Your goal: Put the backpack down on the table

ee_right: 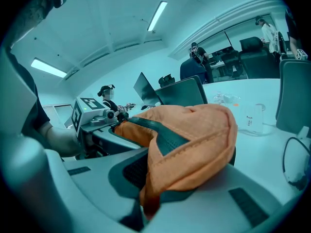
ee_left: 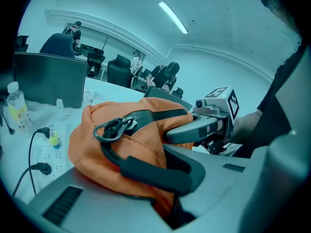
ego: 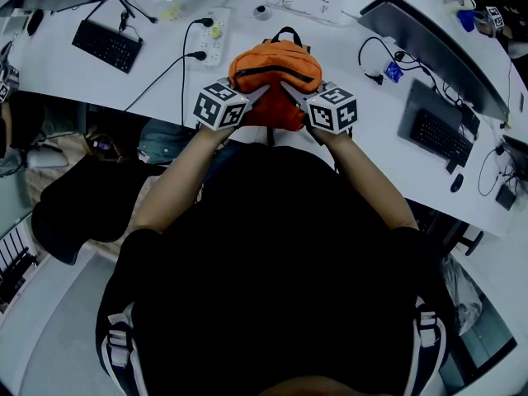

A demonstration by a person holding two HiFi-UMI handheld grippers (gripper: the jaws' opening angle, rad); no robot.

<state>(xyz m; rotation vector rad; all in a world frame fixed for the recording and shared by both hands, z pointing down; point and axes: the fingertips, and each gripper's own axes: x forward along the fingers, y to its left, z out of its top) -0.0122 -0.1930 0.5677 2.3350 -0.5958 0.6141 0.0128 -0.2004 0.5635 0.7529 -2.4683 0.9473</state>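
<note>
**A:** Why does each claw pinch one side of the soft orange fabric backpack [ego: 276, 66]?

**B:** The bag is limp. The left claw [ego: 257, 95] is clamped on fabric at its nine o'clock flank and the right claw [ego: 289, 91] at three o'clock, so it hangs level. It sits at the person's twelve o'clock, at the white bench's [ego: 363, 151] near edge. I can't tell whether it rests there.

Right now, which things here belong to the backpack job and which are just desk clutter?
Job in hand:
orange backpack
left gripper and right gripper, both shut on it
white table

Lying about:
power strip
left keyboard
right keyboard
monitor
water bottle
</note>
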